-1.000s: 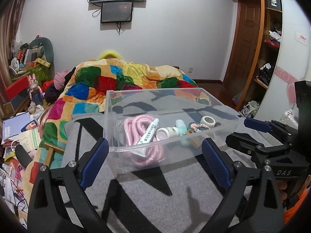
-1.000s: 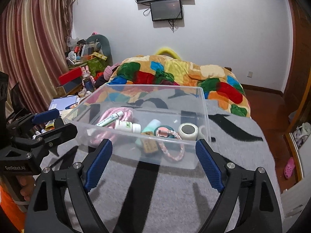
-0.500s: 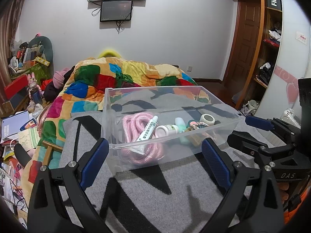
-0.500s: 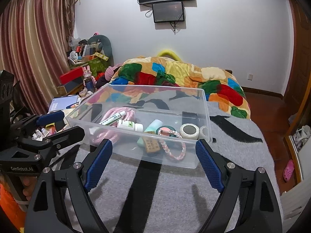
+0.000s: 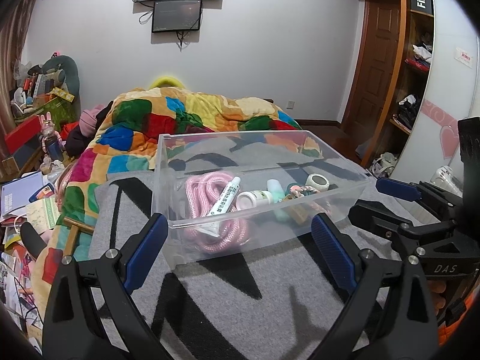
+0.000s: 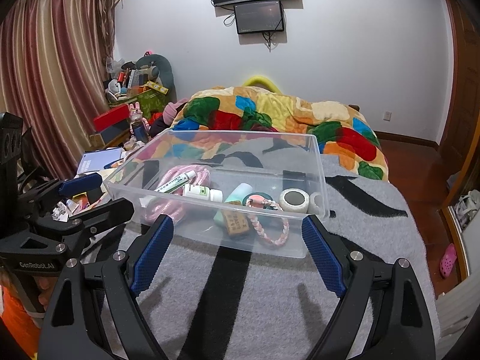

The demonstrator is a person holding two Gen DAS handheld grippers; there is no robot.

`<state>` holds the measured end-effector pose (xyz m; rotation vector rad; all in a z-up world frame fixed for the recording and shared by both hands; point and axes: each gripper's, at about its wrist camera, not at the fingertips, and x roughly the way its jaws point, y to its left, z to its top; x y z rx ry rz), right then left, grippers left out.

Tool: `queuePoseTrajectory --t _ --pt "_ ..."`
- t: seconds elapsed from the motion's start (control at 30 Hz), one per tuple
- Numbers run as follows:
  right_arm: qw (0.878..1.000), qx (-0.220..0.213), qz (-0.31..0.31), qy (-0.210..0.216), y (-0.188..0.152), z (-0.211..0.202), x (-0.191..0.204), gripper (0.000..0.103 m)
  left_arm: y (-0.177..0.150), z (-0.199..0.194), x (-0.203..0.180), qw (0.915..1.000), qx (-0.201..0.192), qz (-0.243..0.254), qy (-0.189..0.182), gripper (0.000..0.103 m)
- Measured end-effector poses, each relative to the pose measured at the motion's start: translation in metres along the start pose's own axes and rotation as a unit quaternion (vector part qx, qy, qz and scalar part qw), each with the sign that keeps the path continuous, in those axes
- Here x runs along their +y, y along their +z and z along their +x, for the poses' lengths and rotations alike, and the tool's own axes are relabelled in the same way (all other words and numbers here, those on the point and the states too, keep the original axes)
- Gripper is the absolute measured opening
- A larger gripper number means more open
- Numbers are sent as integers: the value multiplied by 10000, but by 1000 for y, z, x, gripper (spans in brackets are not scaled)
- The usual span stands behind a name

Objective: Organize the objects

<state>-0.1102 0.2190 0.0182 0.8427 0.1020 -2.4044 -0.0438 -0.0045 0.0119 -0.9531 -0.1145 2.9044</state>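
A clear plastic box [image 5: 339, 210] [image 6: 216, 240] stands on the grey and black blanket [image 5: 240, 294] [image 6: 255, 294]. Inside lie a pink rope [image 5: 207, 186] [image 6: 171, 177], a white tube [image 5: 225, 199] [image 6: 175, 181], a white bottle [image 5: 255, 198] [image 6: 202, 192], a mint bottle [image 5: 276, 187] [image 6: 238, 193], a tape roll [image 5: 318, 181] [image 6: 295, 200], a braided bracelet [image 6: 268, 228] and a tan tag [image 6: 237, 223]. My left gripper [image 5: 240, 240] is open and empty just short of the box; it also shows in the right wrist view [image 6: 96, 193]. My right gripper [image 6: 237, 240] is open and empty before the box, also seen from the left wrist [image 5: 381, 198].
A colourful quilt [image 5: 180, 123] [image 6: 270, 114] covers the bed behind the box. Cluttered books and boxes [image 5: 27, 186] [image 6: 120, 126] lie to the left. A wooden door and shelves [image 5: 414, 75] stand on the right. Bare floor with a pink slipper [image 6: 448, 256] lies beyond the bed's right edge.
Both grippers have pulled back and risen a little, so the box sits slightly farther away in both views. Both stay open. The things in the box have not moved.
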Motion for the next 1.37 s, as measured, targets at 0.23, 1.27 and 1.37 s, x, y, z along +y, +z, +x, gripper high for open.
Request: queuePoseTrajectory --t 0.23,1.27,1.37 --pt "10000 -13 7 10 0 -1 1 86 -1 0 -1 10000 11 21 -19 97" --pt "10000 13 2 15 -2 -2 5 86 -1 0 2 9999 37 -39 -90 97" --pt "10000 24 -7 23 -3 -3 7 86 -1 0 3 9999 49 -79 -70 98"
